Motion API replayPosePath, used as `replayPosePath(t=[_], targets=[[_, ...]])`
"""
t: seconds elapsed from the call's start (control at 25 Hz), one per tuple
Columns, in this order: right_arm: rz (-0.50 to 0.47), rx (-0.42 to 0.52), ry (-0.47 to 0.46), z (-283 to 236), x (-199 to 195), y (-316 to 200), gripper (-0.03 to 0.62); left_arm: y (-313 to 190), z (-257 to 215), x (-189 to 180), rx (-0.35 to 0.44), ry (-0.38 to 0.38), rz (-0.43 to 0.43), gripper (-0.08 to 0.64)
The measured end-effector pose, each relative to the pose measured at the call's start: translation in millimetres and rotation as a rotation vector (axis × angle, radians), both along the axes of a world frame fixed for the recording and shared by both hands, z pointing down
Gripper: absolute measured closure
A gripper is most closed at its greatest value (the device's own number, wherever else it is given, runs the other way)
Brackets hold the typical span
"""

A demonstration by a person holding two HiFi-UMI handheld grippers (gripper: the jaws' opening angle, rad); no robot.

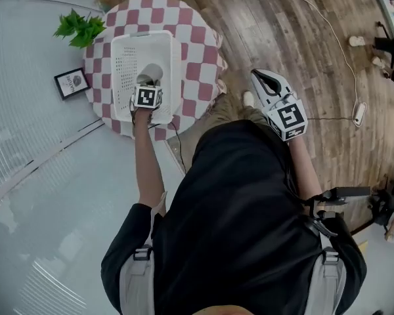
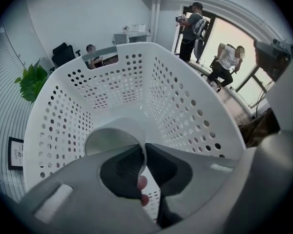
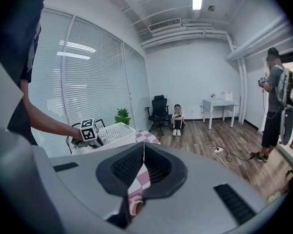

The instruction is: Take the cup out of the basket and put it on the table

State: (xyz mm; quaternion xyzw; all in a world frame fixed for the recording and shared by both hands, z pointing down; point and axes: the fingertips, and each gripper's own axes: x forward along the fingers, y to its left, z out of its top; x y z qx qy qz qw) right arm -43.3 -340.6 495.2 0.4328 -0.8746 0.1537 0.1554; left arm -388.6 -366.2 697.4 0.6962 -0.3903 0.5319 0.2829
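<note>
The left claw (image 2: 145,147) grips the wall of the cup (image 2: 111,139); the cup lies just ahead, mouth toward the claw, inside the basket (image 2: 200,106); the right claw (image 3: 143,152) is closed on nothing, well apart.

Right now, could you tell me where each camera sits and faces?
Head view: on the head, steeply down at table and basket; torso, both arms show.
Left gripper view: on the left gripper, into the basket; jaws shut on the cup.
Right gripper view: on the right gripper, across the room; jaws shut, left arm shows.
All three share the basket.
</note>
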Motion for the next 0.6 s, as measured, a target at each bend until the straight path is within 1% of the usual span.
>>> replayPosePath(t=[0.32,0.48,0.6], targets=[[-0.057,0.004,-0.010,4.5,-25.7,-14.9,0.580,-5.7,-18.3,-7.9,0.073,0.012,-0.023,0.534],[-0.077,0.009,-0.006,3.9,-26.9,-14.3,0.580,-3.0,-26.5,-1.4,0.116,0.017,-0.019,0.534],[-0.077,0.011,-0.025,-1.0,-30.2,-18.3,0.580,-4.0,-35.8,-0.9,0.151,0.012,-0.013,0.534]])
